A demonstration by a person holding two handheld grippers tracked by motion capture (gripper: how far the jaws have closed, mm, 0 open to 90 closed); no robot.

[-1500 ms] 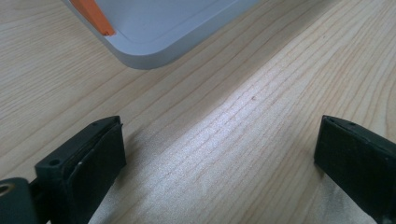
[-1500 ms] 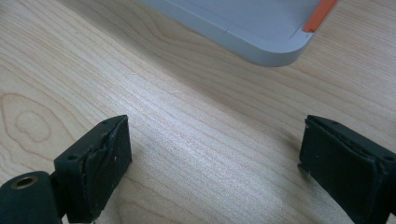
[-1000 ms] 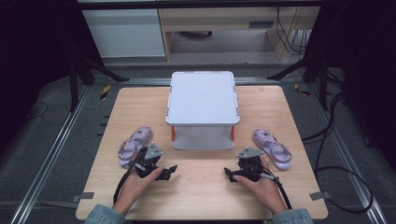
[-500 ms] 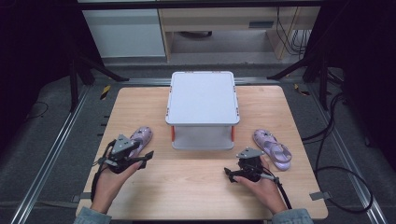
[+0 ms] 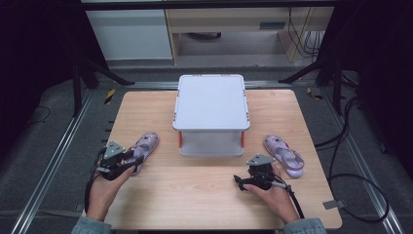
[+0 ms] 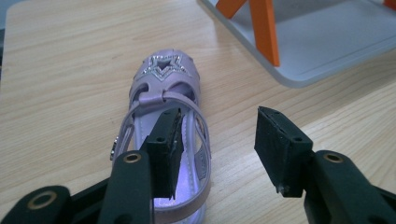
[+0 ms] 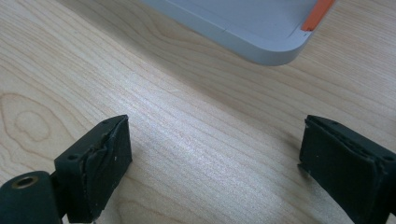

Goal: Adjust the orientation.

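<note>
1. Left gripper (image 5: 127, 160) over the heel of the left purple sandal (image 5: 144, 147) at the table's (image 5: 195, 204) left edge; jaws just been closing, half-spread, one inside the straps, not yet clenched.
2. Grey stand (image 5: 211, 102) at centre.
3. Right gripper (image 5: 242, 181) released, jaws wide over bare wood.
4. Second sandal (image 5: 285, 155) just right of it.

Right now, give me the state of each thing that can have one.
Left gripper: jaws just been closing, half open, astride one side of the left sandal, not yet pressing.
Left sandal: flat on the table, sole down.
Right sandal: flat on the table, untouched.
Right gripper: open, nothing between the jaws.
Grey rack: upright, top bare.
</note>
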